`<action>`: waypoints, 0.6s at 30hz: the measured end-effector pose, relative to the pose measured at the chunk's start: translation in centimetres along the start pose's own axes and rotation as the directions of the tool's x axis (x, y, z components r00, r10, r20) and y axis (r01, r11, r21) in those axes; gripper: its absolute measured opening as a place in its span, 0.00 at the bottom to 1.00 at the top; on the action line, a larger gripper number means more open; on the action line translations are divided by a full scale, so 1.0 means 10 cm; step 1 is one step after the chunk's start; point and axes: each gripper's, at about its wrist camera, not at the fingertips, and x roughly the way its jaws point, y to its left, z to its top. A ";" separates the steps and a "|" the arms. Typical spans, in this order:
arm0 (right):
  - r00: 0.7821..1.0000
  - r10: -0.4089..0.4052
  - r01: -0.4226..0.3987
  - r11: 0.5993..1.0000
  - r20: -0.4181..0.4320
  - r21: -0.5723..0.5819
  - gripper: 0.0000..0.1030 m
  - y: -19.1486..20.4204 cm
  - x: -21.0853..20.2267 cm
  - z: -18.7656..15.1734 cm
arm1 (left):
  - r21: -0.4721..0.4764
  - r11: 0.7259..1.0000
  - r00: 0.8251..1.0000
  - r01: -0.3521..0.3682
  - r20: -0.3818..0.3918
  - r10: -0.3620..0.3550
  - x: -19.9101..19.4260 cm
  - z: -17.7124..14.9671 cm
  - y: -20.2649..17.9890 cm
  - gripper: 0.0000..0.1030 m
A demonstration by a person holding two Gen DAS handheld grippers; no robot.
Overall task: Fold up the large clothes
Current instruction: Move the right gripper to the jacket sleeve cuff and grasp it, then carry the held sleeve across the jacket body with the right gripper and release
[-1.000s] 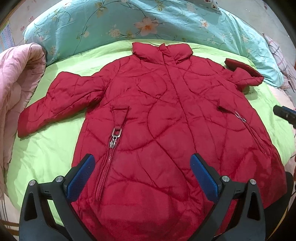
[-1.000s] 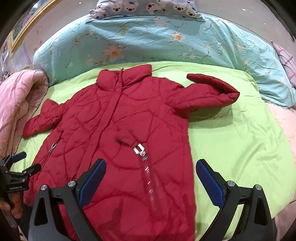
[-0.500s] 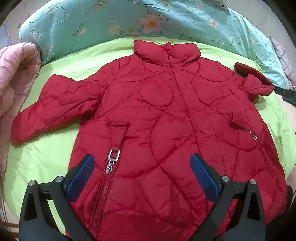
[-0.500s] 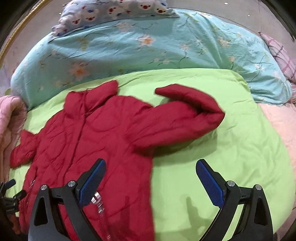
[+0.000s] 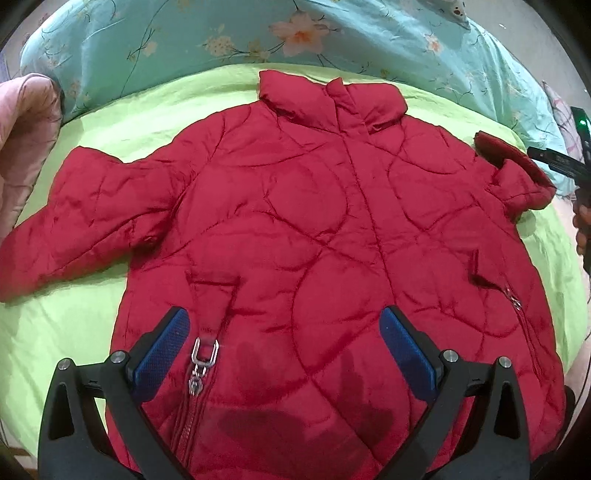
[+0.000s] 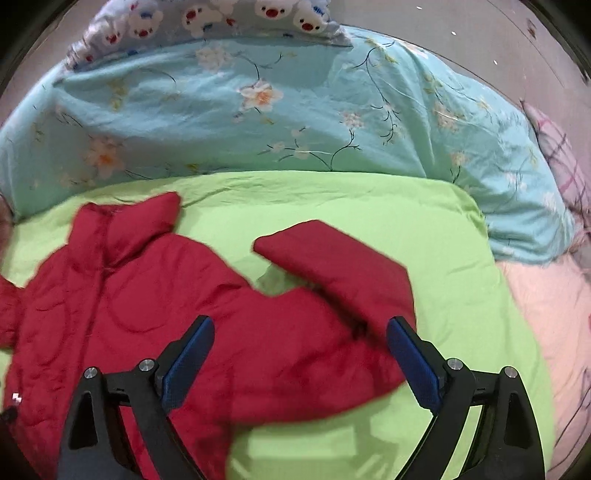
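Observation:
A red quilted jacket [image 5: 314, 229] lies front up and spread flat on a lime green bed sheet [image 5: 122, 118], collar toward the far side. Its left sleeve [image 5: 74, 210] stretches out flat. Its right sleeve [image 6: 332, 273] is bent back on itself. My left gripper [image 5: 284, 350] is open and empty above the jacket's lower front, near a metal zipper pull [image 5: 203, 356]. My right gripper [image 6: 299, 354] is open and empty just above the bent right sleeve; it also shows at the right edge of the left wrist view [image 5: 569, 166].
A light blue floral duvet [image 6: 277, 110] lies along the far side of the bed, with a pillow printed with cartoon faces [image 6: 207, 18] behind it. A pink quilt [image 5: 22, 125] sits at the left. A pink blanket [image 6: 546, 317] lies at the right.
My right gripper has swung right and forward, from over the jacket's front zipper to over the bent right sleeve. My left gripper has moved forward over the jacket's lower front.

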 end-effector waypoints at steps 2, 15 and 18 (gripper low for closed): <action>0.999 -0.036 0.036 0.999 -0.018 -0.018 0.84 -0.02 0.17 0.07 | 0.000 1.000 1.000 -0.006 0.000 0.006 0.03 0.02 0.00 1.00; 0.988 -0.110 0.107 0.994 -0.113 -0.029 0.19 -0.18 0.81 0.15 | -0.009 1.000 1.000 -0.018 -0.021 0.018 0.16 0.04 0.06 1.00; 0.992 -0.091 0.089 0.996 -0.082 -0.021 0.14 -0.11 0.68 0.15 | -0.015 1.000 1.000 -0.015 -0.020 0.014 0.16 0.04 0.06 1.00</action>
